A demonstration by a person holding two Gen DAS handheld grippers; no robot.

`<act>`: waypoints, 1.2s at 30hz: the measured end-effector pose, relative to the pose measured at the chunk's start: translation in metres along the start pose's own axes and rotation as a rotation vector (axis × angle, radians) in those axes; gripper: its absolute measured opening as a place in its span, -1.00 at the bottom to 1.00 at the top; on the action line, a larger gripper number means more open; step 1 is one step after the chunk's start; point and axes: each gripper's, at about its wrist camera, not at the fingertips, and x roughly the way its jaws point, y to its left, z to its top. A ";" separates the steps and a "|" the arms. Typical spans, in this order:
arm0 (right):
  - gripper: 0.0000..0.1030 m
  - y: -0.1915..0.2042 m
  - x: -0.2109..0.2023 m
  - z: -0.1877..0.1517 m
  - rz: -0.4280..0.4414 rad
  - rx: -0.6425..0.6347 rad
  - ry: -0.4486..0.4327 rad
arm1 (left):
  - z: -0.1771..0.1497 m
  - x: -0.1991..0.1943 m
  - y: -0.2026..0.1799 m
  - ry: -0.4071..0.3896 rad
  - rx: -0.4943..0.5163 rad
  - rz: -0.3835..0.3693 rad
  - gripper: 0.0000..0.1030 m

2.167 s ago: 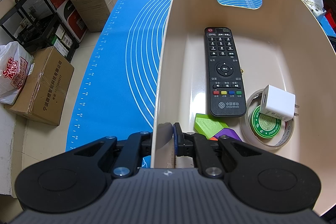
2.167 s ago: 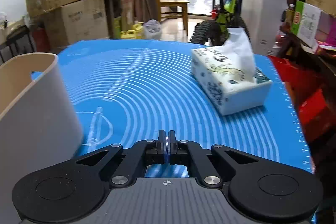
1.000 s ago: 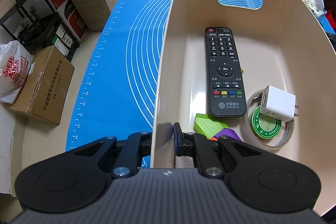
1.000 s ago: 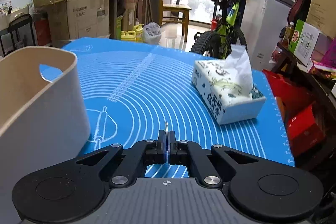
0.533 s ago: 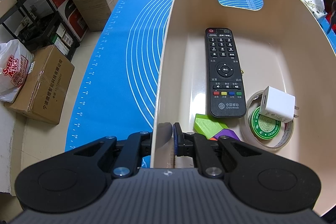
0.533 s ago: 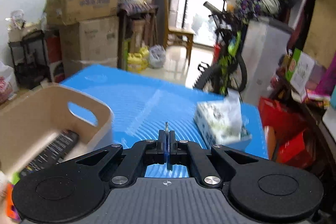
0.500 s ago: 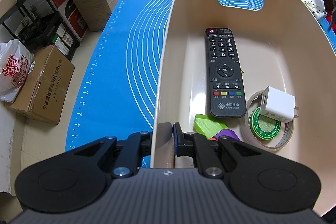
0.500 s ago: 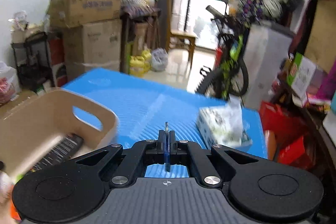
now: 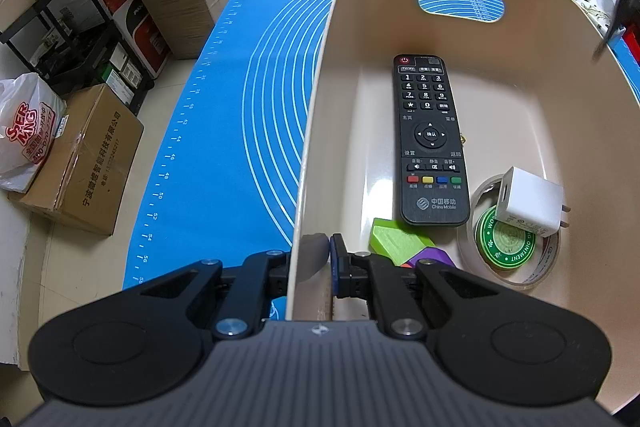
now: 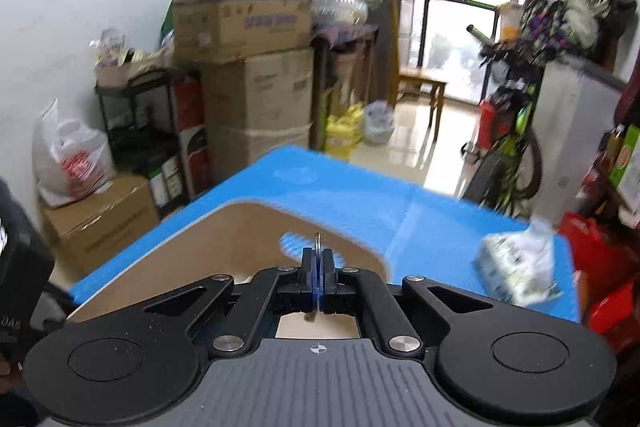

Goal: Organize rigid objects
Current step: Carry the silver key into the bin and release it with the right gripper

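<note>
A cream plastic bin point(image 9: 316, 131) stands on the blue mat point(image 9: 256, 75). My left gripper point(image 9: 310, 257) is shut on the bin's near left wall. Inside lie a black remote point(image 9: 430, 143), a white charger point(image 9: 528, 203) on a tape roll point(image 9: 512, 243), and green point(image 9: 394, 239) and purple point(image 9: 430, 255) blocks. My right gripper point(image 10: 318, 261) is shut on a thin flat metal piece point(image 10: 317, 241), perhaps a coin or key, and hovers above the bin point(image 10: 240, 223). It shows blurred at the right edge of the left wrist view point(image 9: 618, 15).
A tissue box point(image 10: 516, 267) sits on the mat to the right of the bin. Cardboard boxes point(image 9: 80, 163), a black shelf point(image 9: 60, 27) and a white bag point(image 9: 24, 131) stand on the floor left of the table. A bicycle point(image 10: 508, 131) stands beyond the far edge.
My right gripper has lifted and swung left from over the mat to above the bin, still holding the thin metal piece. My left gripper and the bin have stayed put.
</note>
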 end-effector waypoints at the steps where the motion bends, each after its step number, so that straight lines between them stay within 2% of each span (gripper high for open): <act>1: -0.75 0.004 0.005 -0.005 0.005 0.008 0.019 | 0.000 0.000 0.000 0.000 0.000 0.000 -0.76; 4: -0.75 0.016 0.022 -0.018 0.036 0.028 0.093 | 0.000 0.000 0.000 -0.001 0.001 0.000 -0.75; 8: -0.75 0.033 0.042 -0.034 0.030 -0.009 0.171 | 0.000 0.000 0.000 -0.001 0.001 0.000 -0.75; 15: -0.73 0.040 0.064 -0.048 0.010 0.013 0.295 | 0.000 -0.001 0.000 -0.002 0.002 -0.002 -0.76; 18: -0.46 0.039 0.059 -0.050 -0.002 0.025 0.286 | -0.001 -0.001 0.001 -0.006 0.001 -0.004 -0.75; 20: -0.14 0.039 0.051 -0.049 0.002 0.051 0.270 | -0.001 -0.002 0.001 -0.009 0.003 -0.009 -0.73; 21: 0.24 0.040 0.047 -0.048 -0.013 0.068 0.264 | -0.002 -0.002 0.001 -0.014 0.007 -0.008 -0.64; 22: 0.42 0.039 0.041 -0.047 -0.031 0.081 0.255 | -0.002 -0.003 0.001 -0.022 0.009 -0.012 -0.43; 23: 0.42 0.038 0.035 -0.045 -0.038 0.089 0.241 | -0.003 -0.007 0.001 -0.040 0.008 -0.026 -0.32; 25: 0.43 0.038 0.022 -0.045 -0.038 0.110 0.225 | -0.005 -0.017 0.000 -0.081 -0.001 -0.043 0.15; 27: 0.49 0.039 0.006 -0.045 -0.057 0.128 0.211 | -0.008 -0.030 -0.001 -0.125 -0.002 -0.036 0.39; 32: 0.66 0.047 -0.038 -0.047 -0.123 0.105 0.152 | -0.020 -0.060 -0.006 -0.170 0.012 -0.052 0.45; 36: 0.76 0.049 -0.080 -0.053 -0.135 0.153 0.116 | -0.036 -0.090 -0.009 -0.206 -0.003 -0.091 0.54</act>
